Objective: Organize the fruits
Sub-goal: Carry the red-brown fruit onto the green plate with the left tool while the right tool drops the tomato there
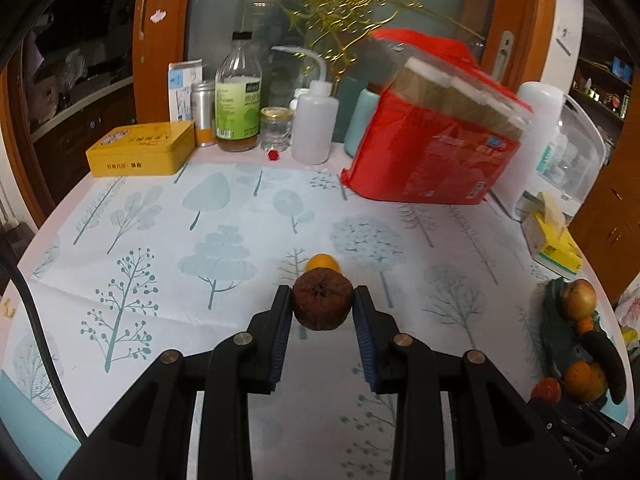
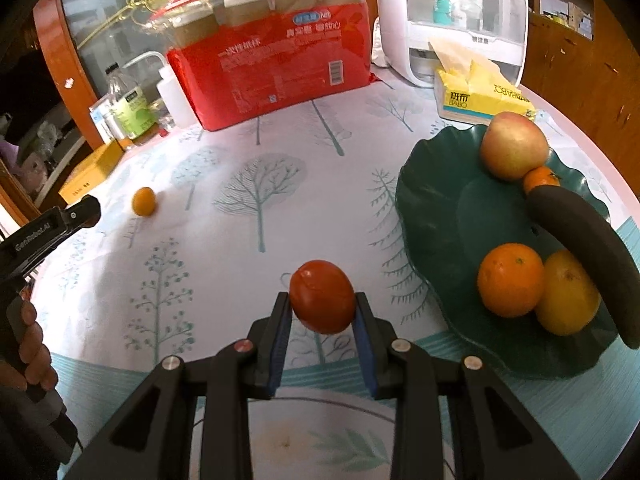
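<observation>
My left gripper point(image 1: 322, 300) is shut on a dark brown wrinkled fruit point(image 1: 322, 300) and holds it just above the tablecloth. A small orange kumquat point(image 1: 322, 262) lies on the cloth just beyond it and also shows in the right wrist view point(image 2: 144, 201). My right gripper point(image 2: 322, 300) is shut on a red tomato point(image 2: 322, 296) left of the green leaf-shaped plate point(image 2: 448, 216). The plate holds an apple point(image 2: 514, 146), a small tangerine point(image 2: 540, 179), an orange point(image 2: 510, 280), a yellow citrus point(image 2: 566, 292) and a dark cucumber-like fruit point(image 2: 588, 256).
At the back stand a red pack of paper cups point(image 1: 432, 152), a yellow tin point(image 1: 140, 152), several bottles and jars point(image 1: 236, 96), a white squeeze bottle point(image 1: 314, 124), a white appliance point(image 2: 452, 16) and a yellow tissue box point(image 2: 476, 96). The round table's edge curves close on the right.
</observation>
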Demonstrator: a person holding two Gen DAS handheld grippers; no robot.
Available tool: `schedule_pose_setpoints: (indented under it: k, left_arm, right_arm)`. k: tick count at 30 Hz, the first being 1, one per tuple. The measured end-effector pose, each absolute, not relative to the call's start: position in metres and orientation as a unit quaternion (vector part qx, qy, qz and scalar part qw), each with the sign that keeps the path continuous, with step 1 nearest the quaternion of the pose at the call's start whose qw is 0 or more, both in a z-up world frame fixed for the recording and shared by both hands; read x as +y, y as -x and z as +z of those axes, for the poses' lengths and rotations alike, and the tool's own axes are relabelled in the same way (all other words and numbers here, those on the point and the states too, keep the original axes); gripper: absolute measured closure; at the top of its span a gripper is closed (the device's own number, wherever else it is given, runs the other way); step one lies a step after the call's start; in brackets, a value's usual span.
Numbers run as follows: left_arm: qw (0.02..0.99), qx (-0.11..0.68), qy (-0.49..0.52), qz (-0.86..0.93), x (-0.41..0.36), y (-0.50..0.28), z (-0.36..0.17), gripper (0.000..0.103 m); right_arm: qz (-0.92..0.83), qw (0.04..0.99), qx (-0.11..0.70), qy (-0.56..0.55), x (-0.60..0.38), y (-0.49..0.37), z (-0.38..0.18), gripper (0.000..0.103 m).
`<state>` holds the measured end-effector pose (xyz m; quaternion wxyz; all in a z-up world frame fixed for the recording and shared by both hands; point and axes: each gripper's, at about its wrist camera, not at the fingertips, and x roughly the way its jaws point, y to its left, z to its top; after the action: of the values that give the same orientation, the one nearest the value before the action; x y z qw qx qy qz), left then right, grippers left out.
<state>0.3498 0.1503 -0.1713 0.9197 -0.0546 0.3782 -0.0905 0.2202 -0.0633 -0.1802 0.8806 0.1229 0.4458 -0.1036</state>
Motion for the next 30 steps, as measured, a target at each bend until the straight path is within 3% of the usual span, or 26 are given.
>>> schedule_pose_setpoints:
  k: [30]
  left_arm:
    - [0.909,0.382,-0.016,-0.165,0.013,-0.202,-0.096,0.074]
  right_arm:
    - [-0.041,0.889,0.438,-0.127,-0.131,-0.106,-0.125,0.073]
